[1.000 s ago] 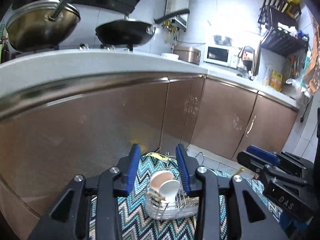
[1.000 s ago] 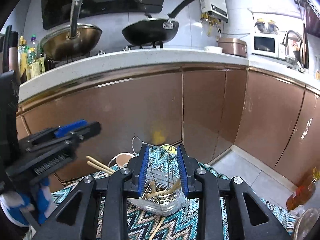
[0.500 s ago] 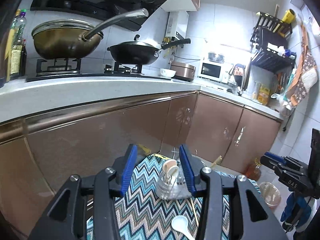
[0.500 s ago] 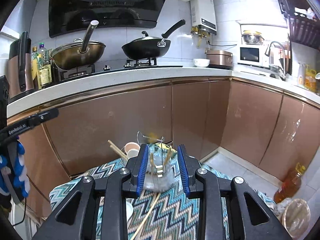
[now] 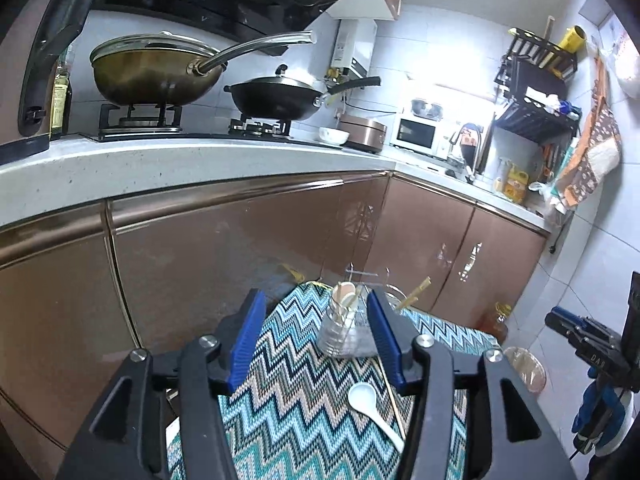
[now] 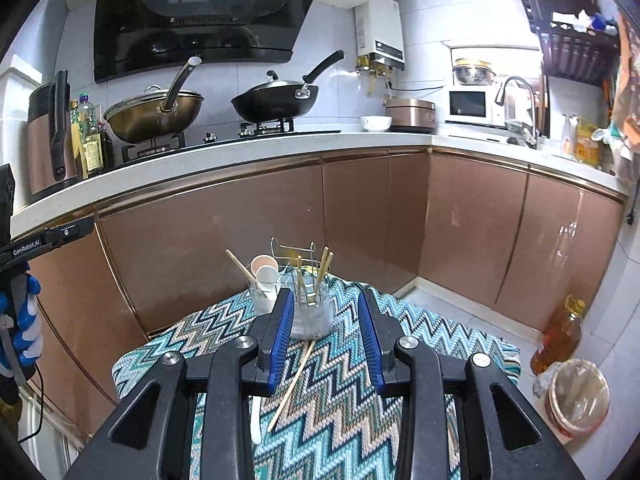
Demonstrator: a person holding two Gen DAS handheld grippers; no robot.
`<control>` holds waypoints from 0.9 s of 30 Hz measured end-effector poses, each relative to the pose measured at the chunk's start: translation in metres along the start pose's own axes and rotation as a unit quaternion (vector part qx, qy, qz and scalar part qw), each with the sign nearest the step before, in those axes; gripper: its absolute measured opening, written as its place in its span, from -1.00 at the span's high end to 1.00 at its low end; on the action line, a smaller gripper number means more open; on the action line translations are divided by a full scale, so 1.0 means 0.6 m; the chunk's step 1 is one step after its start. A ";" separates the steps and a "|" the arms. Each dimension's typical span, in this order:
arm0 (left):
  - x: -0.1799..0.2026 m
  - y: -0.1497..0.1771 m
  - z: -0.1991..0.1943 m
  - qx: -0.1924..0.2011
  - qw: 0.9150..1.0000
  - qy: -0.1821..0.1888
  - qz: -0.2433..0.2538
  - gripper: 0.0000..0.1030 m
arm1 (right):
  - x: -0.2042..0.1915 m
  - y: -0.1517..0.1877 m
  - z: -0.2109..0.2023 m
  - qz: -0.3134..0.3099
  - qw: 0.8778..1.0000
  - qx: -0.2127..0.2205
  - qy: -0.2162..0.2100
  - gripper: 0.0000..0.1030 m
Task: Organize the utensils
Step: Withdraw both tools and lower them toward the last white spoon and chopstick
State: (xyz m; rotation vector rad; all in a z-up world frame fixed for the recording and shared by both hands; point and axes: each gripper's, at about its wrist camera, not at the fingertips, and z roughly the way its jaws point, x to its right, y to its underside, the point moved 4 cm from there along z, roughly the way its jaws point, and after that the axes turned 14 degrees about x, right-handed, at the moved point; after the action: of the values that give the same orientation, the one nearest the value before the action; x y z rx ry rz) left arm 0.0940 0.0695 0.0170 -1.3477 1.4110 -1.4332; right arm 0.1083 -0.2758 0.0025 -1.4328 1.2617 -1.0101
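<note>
Both claws hang apart and empty over the zigzag cloth (image 6: 420,332): left claw (image 5: 316,340), jaws just widening, short of the utensil holder (image 5: 344,332), a white spoon (image 5: 366,400) beneath it; right claw (image 6: 326,336) likewise, above a loose chopstick (image 6: 292,384).

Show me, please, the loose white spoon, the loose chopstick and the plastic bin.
white spoon (image 5: 361,394), left wrist view, on its bowl.
chopstick (image 6: 294,382), right wrist view, mid-shaft.
plastic bin (image 6: 580,396), right wrist view, on its side wall.
</note>
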 end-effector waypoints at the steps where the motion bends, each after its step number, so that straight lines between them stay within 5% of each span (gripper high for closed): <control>1: 0.000 0.003 -0.005 -0.002 1.000 0.002 0.001 0.02 | 0.001 0.002 -0.008 0.001 1.000 0.001 0.002 0.35; 13: -0.007 0.041 -0.028 -0.028 1.000 0.004 0.013 0.02 | -0.004 0.015 -0.041 0.000 1.000 -0.002 0.002 0.33; 27: -0.027 0.125 0.045 -0.107 0.994 0.008 -0.008 0.02 | 0.001 0.063 0.027 0.008 0.999 -0.047 -0.009 0.33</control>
State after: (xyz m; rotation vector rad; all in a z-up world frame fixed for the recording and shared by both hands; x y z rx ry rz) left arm 0.1098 0.0671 -0.0629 -1.4841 1.6049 -1.3344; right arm 0.1159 -0.2754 -0.0380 -1.4978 1.3193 -0.9362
